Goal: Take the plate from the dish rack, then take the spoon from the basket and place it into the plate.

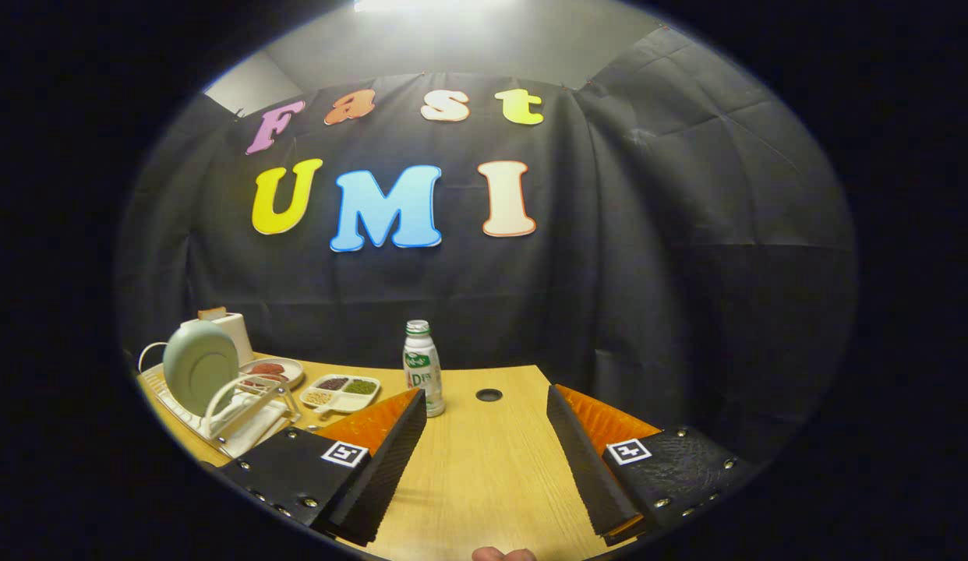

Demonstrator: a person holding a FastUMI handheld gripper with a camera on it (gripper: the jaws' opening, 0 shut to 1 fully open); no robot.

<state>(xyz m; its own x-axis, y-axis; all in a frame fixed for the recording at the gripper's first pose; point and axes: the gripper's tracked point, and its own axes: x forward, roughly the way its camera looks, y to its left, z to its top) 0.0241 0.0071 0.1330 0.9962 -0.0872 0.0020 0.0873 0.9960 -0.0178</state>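
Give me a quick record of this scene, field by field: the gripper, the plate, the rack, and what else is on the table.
gripper: open, nothing between its fingers, above bare table
plate: pale green, upright in the dish rack
dish rack: white, beyond the left finger
bottle: upright, just ahead of the left finger
divided tray: between rack and bottle
spoon: cannot tell

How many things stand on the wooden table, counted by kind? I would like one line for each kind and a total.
Gripper open over bare table.
Plates: 2, a pale green plate upright in the white dish rack and a plate with food
Dish racks: 1
Divided trays: 1, the tray
Bottles: 1, the bottle
Toasters: 1, the white toaster
Total: 6
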